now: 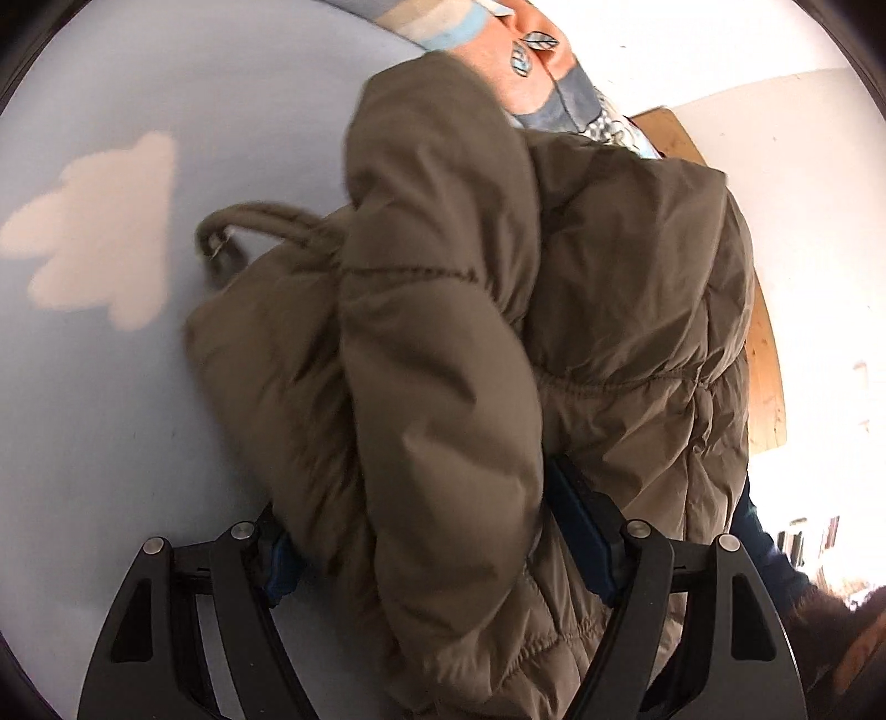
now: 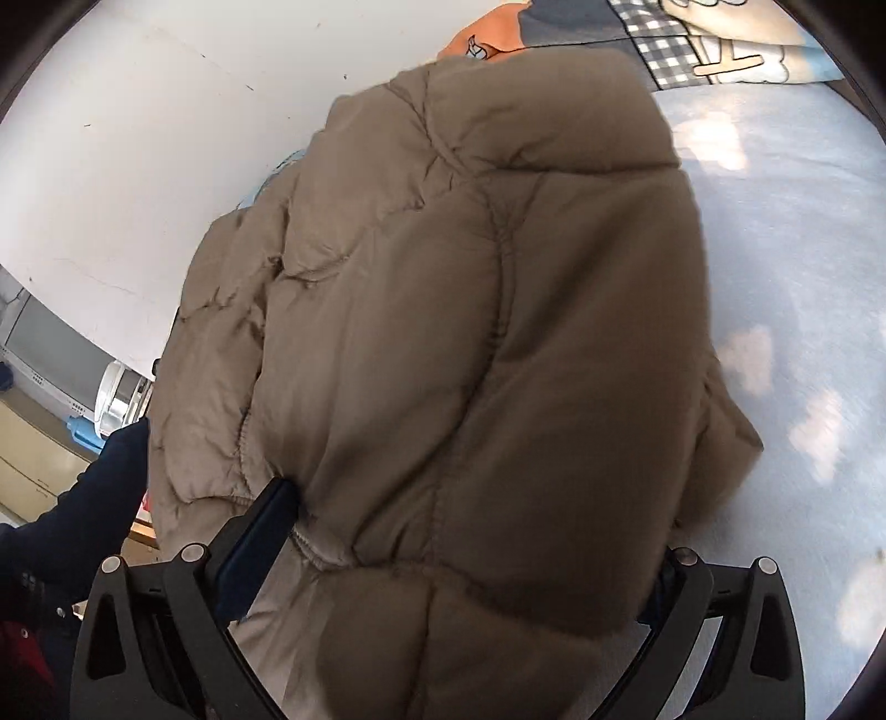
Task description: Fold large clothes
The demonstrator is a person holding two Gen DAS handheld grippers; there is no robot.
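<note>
A bulky brown quilted jacket (image 1: 498, 332) lies bunched over a pale blue bed sheet (image 1: 111, 387). In the left wrist view its puffy sleeve runs between my left gripper's (image 1: 432, 531) blue-padded fingers (image 1: 581, 526), which press into the fabric from both sides. A drawstring loop (image 1: 249, 219) sticks out at the jacket's left. In the right wrist view the jacket (image 2: 470, 332) fills the middle, and my right gripper (image 2: 459, 554) has a thick fold of it between its fingers (image 2: 260, 543); the right finger is mostly hidden under the fabric.
A patterned quilt (image 1: 531, 66) in orange, blue and check lies beyond the jacket, also in the right wrist view (image 2: 692, 44). A white wall (image 2: 166, 138) and a wooden bed frame (image 1: 767, 360) border the bed. A dark blue sleeve (image 2: 83, 526) is at lower left.
</note>
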